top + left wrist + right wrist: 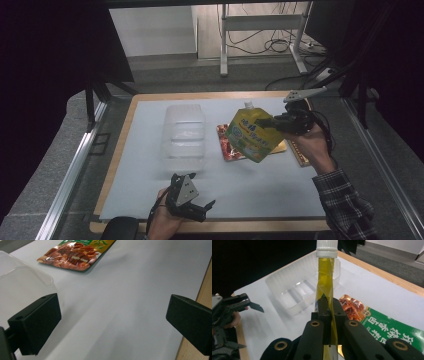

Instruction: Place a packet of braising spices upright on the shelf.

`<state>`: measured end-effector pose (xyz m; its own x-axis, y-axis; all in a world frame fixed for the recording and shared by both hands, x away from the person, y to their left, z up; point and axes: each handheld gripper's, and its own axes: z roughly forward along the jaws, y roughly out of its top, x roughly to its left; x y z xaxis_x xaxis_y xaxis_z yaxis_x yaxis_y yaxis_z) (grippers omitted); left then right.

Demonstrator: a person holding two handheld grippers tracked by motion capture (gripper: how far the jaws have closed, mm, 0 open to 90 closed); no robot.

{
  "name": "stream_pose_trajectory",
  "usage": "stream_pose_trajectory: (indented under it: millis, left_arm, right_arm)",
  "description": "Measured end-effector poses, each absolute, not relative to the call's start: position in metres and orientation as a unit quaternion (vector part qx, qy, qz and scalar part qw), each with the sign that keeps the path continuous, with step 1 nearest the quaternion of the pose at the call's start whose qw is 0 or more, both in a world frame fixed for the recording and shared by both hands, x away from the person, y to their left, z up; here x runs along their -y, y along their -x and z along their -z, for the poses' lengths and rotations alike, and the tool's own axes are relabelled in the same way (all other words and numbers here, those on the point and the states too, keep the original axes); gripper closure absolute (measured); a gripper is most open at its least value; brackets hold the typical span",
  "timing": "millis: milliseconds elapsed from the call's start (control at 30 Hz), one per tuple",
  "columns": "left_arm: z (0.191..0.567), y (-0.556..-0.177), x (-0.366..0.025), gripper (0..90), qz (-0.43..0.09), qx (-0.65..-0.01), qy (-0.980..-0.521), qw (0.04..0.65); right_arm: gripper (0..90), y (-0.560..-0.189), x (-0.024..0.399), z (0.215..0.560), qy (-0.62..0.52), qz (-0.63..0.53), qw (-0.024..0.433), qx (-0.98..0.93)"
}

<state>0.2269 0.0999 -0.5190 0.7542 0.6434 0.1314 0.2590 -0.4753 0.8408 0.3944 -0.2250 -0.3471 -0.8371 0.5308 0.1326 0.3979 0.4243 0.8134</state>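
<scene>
Hanging right of centre in the high view, the yellow pouch [252, 135] sits tilted in the air, its white cap [248, 105] uppermost, with the right claw [276, 123] clamped onto its right edge. In the right gripper view the pouch [325, 280] rises edge-on straight up from the claw [329, 305], whose jaws are pinched tight on the thin film; the cap [326, 247] stands at the top of the frame. Below the pouch a flat snack packet [227, 147] lies on the white mat [250, 190], red at its near end and green further right in the right gripper view [372, 320].

The clear tray [184, 137] lies left of centre in the high view, well apart from the pouch; its compartments hold nothing. In the right gripper view the tray [297, 290] sits at upper left behind the pouch.

The left claw [202, 210] rests low at the bottom centre of the high view, in the person's hand [162, 225]. Its jaws stand wide apart with only bare mat [120, 310] between them; the tray's corner [22, 282] is just beside the left jaw, and the packet [75, 255] lies at the top of that frame
</scene>
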Motion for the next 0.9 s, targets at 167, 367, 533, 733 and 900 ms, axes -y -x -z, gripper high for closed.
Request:
stream_pose_trajectory:
  millis: [167, 367, 533, 733, 900]
  left_arm:
    - [0.519, -0.227, -0.101, 0.0, -0.219, -0.276, -0.829, 0.434]
    - [0.52, -0.227, -0.102, 0.0, -0.219, -0.276, -0.832, 0.429]
    - [0.52, -0.228, -0.103, 0.0, -0.218, -0.276, -0.831, 0.43]
    - [0.52, -0.228, -0.102, 0.0, -0.218, -0.275, -0.832, 0.429]
    - [0.52, -0.228, -0.103, 0.0, -0.217, -0.277, -0.831, 0.431]
  right_arm:
    - [88.4, -0.404, 0.218, 0.347, -0.276, -0.459, 0.074, -0.841]
    - [88.3, -0.414, 0.209, 0.345, -0.275, -0.46, 0.069, -0.841]
    - [88.4, -0.423, 0.202, 0.344, -0.276, -0.459, 0.069, -0.842]
    - [88.5, -0.431, 0.193, 0.344, -0.274, -0.459, 0.071, -0.842]
    - [88.5, -0.437, 0.187, 0.344, -0.274, -0.458, 0.072, -0.842]
